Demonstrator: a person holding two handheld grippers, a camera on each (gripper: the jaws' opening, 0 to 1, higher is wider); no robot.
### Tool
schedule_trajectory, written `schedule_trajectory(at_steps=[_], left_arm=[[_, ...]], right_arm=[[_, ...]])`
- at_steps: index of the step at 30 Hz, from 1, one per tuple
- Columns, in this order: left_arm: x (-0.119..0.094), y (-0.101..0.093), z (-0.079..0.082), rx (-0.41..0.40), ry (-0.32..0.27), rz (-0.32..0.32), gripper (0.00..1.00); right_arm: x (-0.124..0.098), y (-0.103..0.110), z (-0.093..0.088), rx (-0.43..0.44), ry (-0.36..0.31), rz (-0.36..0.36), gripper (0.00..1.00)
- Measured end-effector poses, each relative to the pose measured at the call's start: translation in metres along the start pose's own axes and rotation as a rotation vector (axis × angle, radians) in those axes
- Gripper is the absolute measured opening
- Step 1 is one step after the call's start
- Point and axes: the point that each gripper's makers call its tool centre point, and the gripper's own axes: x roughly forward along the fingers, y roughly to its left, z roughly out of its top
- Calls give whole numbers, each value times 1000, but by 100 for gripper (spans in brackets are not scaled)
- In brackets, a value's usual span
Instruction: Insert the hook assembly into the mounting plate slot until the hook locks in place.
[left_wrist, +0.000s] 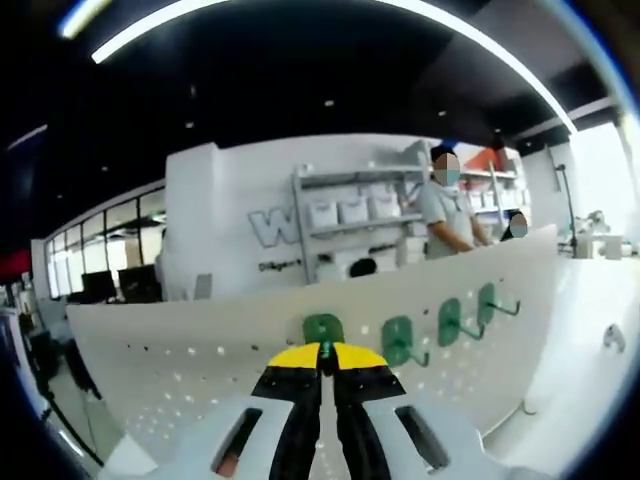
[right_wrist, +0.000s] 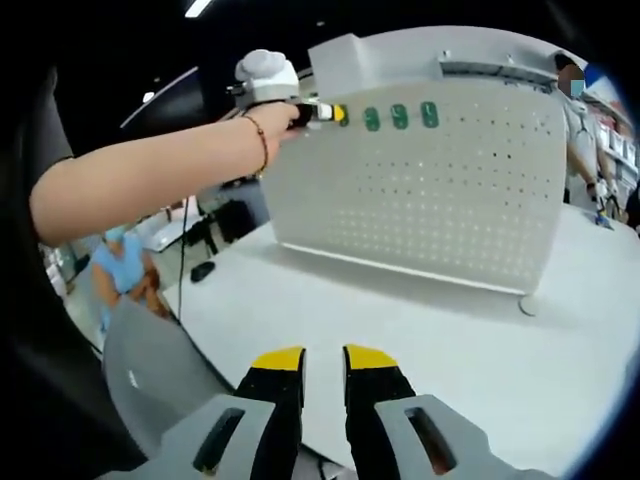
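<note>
Now hook (left_wrist: 324, 332) between left tongs (left_wrist: 326, 352), at pegboard (left_wrist: 200, 345).

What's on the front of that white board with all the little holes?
Three green hooks sit in a row near the top of the white board. The left tongs press a fourth green hook against it. The tongs cover that hook's lower part, so its seating stays hidden.

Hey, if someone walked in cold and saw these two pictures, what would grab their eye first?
The white pegboard panel standing upright on the table, with green hooks in a row near its top edge. The left tool, yellow-tipped, is pinched on another green hook at the board, while the right tool hangs low over the table.
</note>
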Motion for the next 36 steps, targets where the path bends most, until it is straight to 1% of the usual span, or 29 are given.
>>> schedule_trajectory(at_steps=[2,7,10,11,12,14,17,20,22,24,25,26,27,28,31,35,36], left_arm=[[2,0,-2,-8,6,0,2],[-2,-1,-3,-16,11,-1,2],[-1,-1,-10,-29,36,-1,2],[-1,-2,-13,-56,45,-6,2],[-1,-1,-10,-58,33,5,2],[-1,-3,-9,-51,38,-1,2],[-1,-3,-8,-56,31,9,2],[-1,-6,-8,-22,34,19,2],[3,-5,-10,-15,42,25,2],[5,-5,-11,9,47,47,3],[7,-4,-12,2,49,61,3],[7,-3,-12,-22,51,71,2],[8,-3,-12,-72,42,77,2],[7,-1,-13,-58,45,82,2],[6,-1,-13,-40,32,84,2],[10,-1,-12,-41,33,98,2],[11,-1,-13,-54,34,107,2]], right_arm=[[0,0,0,2,0,0,13],[-1,-3,-1,12,-3,-7,13],[-1,-3,-3,14,1,-6,13],[-1,-3,-3,14,1,-5,13],[-1,-3,-3,13,0,-5,13],[-1,-4,-1,17,-6,-7,13],[-2,-6,-2,20,-4,-11,13],[-2,-6,-3,21,-4,-11,13],[-2,-6,-4,21,-1,-11,13],[-2,-7,-6,30,1,-12,13],[-2,-8,-6,33,0,-13,13],[-3,-8,-5,35,-1,-15,13],[-3,-9,-5,38,-3,-18,13],[-4,-10,-5,38,-5,-21,13],[-5,-12,-4,45,-7,-27,13],[-5,-12,-8,53,1,-28,13],[-5,-12,-8,54,-1,-27,13]])
